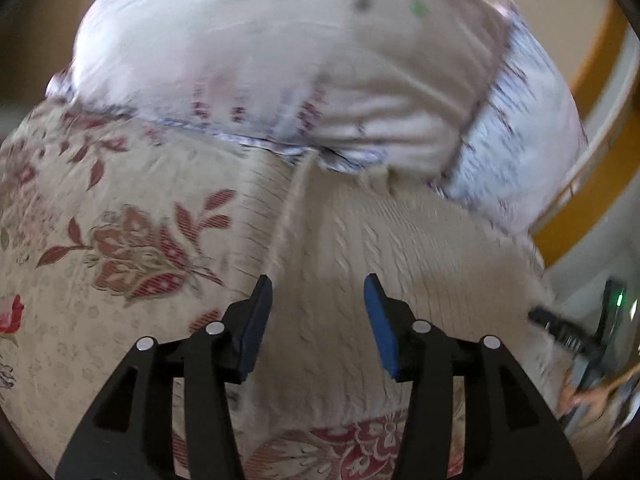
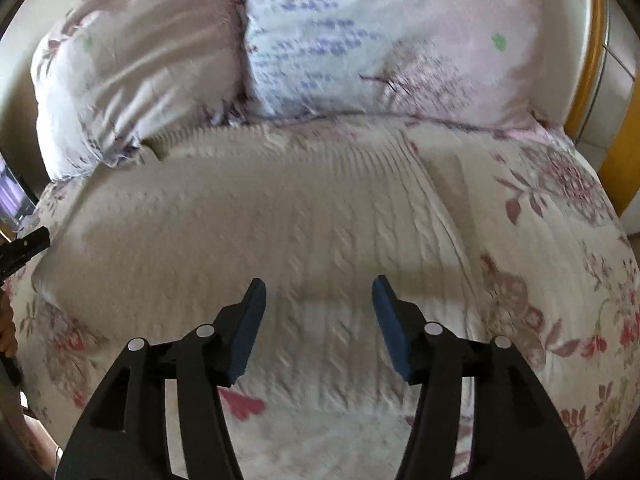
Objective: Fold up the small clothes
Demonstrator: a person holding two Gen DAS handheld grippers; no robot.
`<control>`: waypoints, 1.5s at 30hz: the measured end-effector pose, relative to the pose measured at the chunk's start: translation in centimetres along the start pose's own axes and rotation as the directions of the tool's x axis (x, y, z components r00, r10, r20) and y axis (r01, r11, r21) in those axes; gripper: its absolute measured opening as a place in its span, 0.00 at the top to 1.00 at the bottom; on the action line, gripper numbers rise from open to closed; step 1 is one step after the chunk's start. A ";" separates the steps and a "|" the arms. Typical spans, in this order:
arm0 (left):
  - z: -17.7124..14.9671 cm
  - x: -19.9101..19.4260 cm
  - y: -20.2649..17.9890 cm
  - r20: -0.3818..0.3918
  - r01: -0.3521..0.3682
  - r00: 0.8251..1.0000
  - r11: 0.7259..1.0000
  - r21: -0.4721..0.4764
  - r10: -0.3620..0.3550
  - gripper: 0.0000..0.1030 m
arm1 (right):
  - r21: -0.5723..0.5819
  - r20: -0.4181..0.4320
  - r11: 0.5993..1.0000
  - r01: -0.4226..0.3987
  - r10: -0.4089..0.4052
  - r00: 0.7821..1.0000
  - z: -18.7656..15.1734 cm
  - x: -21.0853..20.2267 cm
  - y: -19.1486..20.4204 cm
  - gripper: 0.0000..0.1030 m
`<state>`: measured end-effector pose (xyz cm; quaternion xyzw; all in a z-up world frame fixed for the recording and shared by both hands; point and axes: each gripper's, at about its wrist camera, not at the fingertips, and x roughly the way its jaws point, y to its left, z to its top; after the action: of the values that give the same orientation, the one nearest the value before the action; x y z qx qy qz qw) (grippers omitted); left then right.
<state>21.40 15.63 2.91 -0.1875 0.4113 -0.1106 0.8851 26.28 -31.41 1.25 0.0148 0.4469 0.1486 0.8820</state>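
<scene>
A cream cable-knit garment (image 1: 380, 240) lies spread flat on a floral bedspread (image 1: 120, 208). In the right wrist view the same knit (image 2: 280, 220) fills the middle of the bed, its ribbed edge toward the pillows. My left gripper (image 1: 318, 280) hovers over the knit's left part, open, with only fabric showing beneath the blue pads. My right gripper (image 2: 320, 280) hangs open over the knit's middle and holds nothing. A black tip of the other tool shows at the right edge of the left wrist view (image 1: 560, 328).
Two pale printed pillows (image 2: 140, 72) (image 2: 380, 40) lie against the far side of the bed, touching the knit's far edge. A yellow wooden frame (image 2: 596, 60) runs along the right. The floral bedspread (image 2: 560, 260) shows bare to the right of the knit.
</scene>
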 end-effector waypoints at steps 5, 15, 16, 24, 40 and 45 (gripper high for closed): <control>1.7 0.7 2.3 -0.012 0.011 1.000 0.995 -0.101 -0.012 0.49 | -0.048 -0.006 0.998 -0.033 0.033 0.999 1.5 1.2 2.8 0.42; 2.7 2.9 2.9 -0.054 0.014 0.998 0.986 -0.165 -0.024 0.39 | -0.084 -0.031 0.996 -0.003 0.001 1.000 2.5 5.7 5.0 0.40; 2.8 3.1 2.9 -0.059 0.010 0.998 0.986 -0.166 -0.020 0.39 | -0.094 -0.019 0.996 0.002 -0.004 1.000 2.1 6.0 5.1 0.39; 3.2 4.0 3.5 -0.059 0.020 0.998 0.980 -0.200 -0.032 0.40 | -0.116 -0.010 0.993 -0.005 0.004 1.000 1.7 6.1 5.0 0.39; 2.9 4.4 4.3 -0.060 0.111 0.989 0.947 -0.302 -0.136 0.59 | -0.117 0.002 0.993 -0.010 0.011 1.000 1.7 5.8 5.2 0.38; 2.7 4.5 3.8 -0.070 0.105 0.989 0.952 -0.287 -0.130 0.63 | -0.133 -0.006 0.991 -0.014 0.013 1.000 1.7 5.8 5.2 0.38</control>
<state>26.47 18.09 -0.20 -0.3309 0.4498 -0.1113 0.8221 29.59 -24.69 -1.44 -0.0415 0.4383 0.1839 0.8788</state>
